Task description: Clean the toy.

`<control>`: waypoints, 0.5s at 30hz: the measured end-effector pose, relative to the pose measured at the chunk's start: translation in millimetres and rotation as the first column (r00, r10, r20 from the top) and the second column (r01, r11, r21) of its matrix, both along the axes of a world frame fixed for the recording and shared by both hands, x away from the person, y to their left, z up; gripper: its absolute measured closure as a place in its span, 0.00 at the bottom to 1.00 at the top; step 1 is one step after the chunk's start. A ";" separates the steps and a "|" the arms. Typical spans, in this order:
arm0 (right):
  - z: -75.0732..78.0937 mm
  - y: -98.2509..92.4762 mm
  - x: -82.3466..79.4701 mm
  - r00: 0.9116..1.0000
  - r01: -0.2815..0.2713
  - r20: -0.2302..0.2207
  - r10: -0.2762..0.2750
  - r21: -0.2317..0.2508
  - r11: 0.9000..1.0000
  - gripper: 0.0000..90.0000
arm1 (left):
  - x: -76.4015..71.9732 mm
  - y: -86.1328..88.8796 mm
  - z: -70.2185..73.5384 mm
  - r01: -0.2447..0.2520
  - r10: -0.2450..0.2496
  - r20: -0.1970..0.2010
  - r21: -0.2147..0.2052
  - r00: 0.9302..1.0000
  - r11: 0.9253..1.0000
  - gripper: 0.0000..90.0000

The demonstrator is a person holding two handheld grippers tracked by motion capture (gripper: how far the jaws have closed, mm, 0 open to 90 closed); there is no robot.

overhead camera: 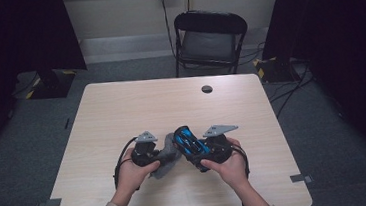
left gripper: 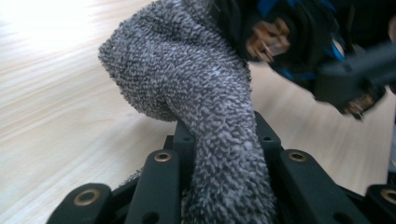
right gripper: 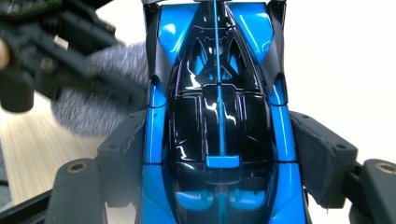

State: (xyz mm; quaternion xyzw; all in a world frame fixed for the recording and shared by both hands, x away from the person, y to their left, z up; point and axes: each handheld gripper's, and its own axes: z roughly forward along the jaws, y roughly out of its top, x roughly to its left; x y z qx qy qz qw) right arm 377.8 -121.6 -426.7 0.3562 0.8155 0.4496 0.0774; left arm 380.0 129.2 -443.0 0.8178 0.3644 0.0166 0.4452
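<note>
From the high view, both hands met over the near half of the table (overhead camera: 121,103), and it was close work: the left gripper (overhead camera: 156,154) sat just left of centre with a grey cloth (overhead camera: 166,159) bunched at its tip, while the right gripper (overhead camera: 198,152) faced it with a blue-and-black toy car (overhead camera: 187,140) in its jaws. Cloth and car touched, the car tilted up off the tabletop, the cloth sagging down to the wood beneath it. A black chair (overhead camera: 210,35) stood beyond the far edge, well apart from the action. In the left gripper view, the jaws were nearly together and clamped on the cloth (left gripper: 205,121), which rose between them as a thick nubbly roll and bent over to the left at the top; the car (left gripper: 289,32) and the other gripper showed blurred at upper right, right against the cloth. In the right gripper view, the car (right gripper: 219,126) ran straight up between the two padded jaws, roof toward the camera, and those jaws stood wide but pressed on its flanks, a firm hold. At upper left, the cloth (right gripper: 93,93) and the left gripper (right gripper: 51,56) lay against the car's side.
</note>
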 end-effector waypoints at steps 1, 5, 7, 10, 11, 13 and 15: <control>1.3 0.5 0.5 1.000 0.001 0.001 -0.001 0.007 1.000 0.29 | -1.2 -1.5 0.1 0.007 -0.007 0.003 -0.003 1.000 1.000 0.78; 5.8 2.7 1.8 1.000 0.006 0.009 -0.006 0.013 1.000 0.29 | -4.8 -6.7 0.8 0.032 -0.032 0.006 -0.002 0.999 0.999 0.78; 7.2 3.4 2.7 1.000 0.003 0.004 -0.004 0.016 1.000 0.29 | -6.3 -8.9 1.0 0.046 -0.046 0.009 -0.003 0.999 0.999 0.78; 8.6 3.6 4.1 1.000 0.008 0.010 -0.008 0.014 1.000 0.29 | -8.0 -10.4 1.4 0.055 -0.055 0.010 -0.012 0.998 0.998 0.78; 8.6 3.7 4.4 1.000 0.012 0.009 -0.012 0.017 1.000 0.29 | -8.6 -10.9 1.7 0.057 -0.057 0.013 -0.010 0.998 0.998 0.78; 8.5 4.1 5.6 1.000 0.016 0.012 -0.016 0.012 1.000 0.29 | -9.4 -11.9 2.1 0.067 -0.067 0.009 -0.011 0.998 0.998 0.78; 8.5 4.7 6.6 1.000 0.022 0.012 -0.022 0.014 1.000 0.29 | -10.8 -14.0 2.4 0.078 -0.078 0.014 -0.014 0.997 0.997 0.78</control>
